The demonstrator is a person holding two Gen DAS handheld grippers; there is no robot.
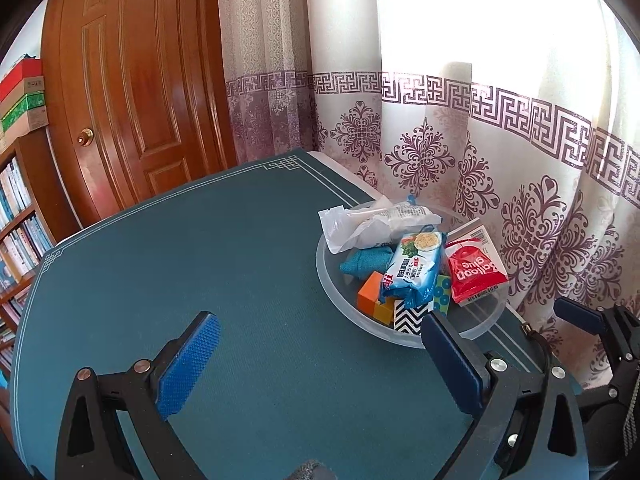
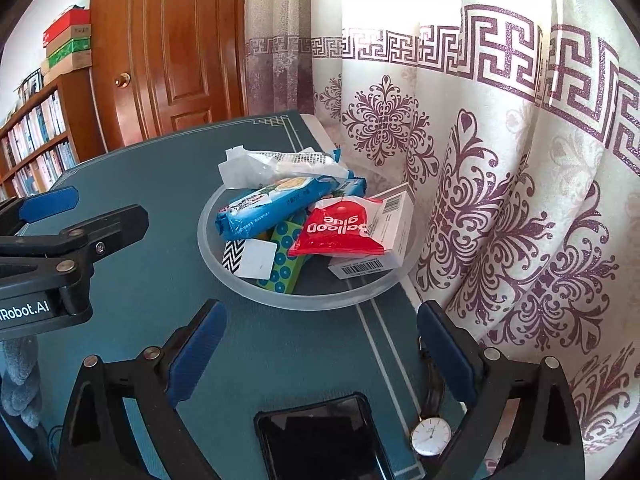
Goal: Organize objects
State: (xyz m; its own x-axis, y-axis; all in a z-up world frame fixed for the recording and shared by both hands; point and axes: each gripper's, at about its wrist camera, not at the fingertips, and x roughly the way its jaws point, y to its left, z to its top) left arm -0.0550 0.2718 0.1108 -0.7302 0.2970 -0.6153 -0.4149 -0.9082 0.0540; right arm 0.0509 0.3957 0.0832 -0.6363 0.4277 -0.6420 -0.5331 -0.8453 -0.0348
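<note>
A translucent bowl (image 1: 332, 276) (image 2: 208, 256) sits on the blue table mat by the curtain. Piled in it are a blue cracker packet (image 1: 416, 268) (image 2: 272, 208), a red Balloon glue packet (image 1: 474, 270) (image 2: 340, 228), a crumpled white wrapper (image 1: 372, 220) (image 2: 280, 164), a teal pouch (image 1: 364, 260), an orange block (image 1: 372, 292), a zigzag card (image 2: 234, 254) and a green dotted box (image 2: 286, 256). My left gripper (image 1: 320, 322) is open and empty, just left of the bowl's near rim. My right gripper (image 2: 322, 308) stands wide open and empty in front of the bowl.
A black phone (image 2: 320, 440) and a wristwatch (image 2: 431, 436) lie on the mat under my right gripper. The patterned curtain (image 2: 500, 200) hangs at the table's right edge. A wooden door (image 1: 132, 92) and a bookshelf (image 1: 16, 208) stand beyond. The mat (image 1: 200, 248) stretches left.
</note>
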